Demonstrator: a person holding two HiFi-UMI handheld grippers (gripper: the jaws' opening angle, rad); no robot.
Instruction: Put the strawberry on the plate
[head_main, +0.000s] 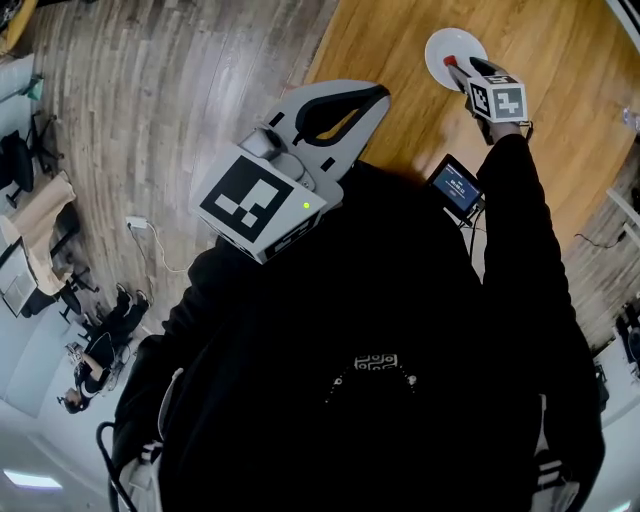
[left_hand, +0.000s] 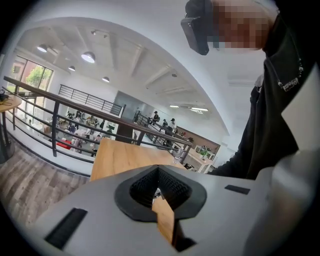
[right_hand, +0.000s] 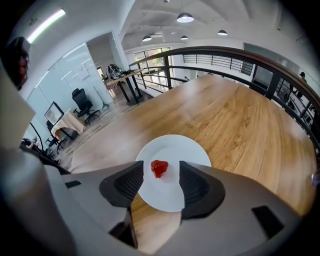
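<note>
A small red strawberry (right_hand: 159, 168) lies on a round white plate (right_hand: 172, 195) on the wooden table (right_hand: 240, 125). My right gripper (right_hand: 161, 171) hovers just above the plate. Its jaws stand on either side of the berry with a gap at each pad, so they are open and do not press on it. In the head view the plate (head_main: 447, 42) sits at the far end of the table, with the right gripper (head_main: 458, 68) at its near rim. My left gripper (head_main: 372, 94) is held up close to the person's chest, its jaws (left_hand: 159, 171) shut with nothing between them.
A small device with a lit screen (head_main: 456, 186) and a cable lies on the table (head_main: 560, 120) near the person's right arm. The table's left edge (head_main: 322, 50) drops to the wood floor. A black railing (right_hand: 280, 75) runs past the table's far side.
</note>
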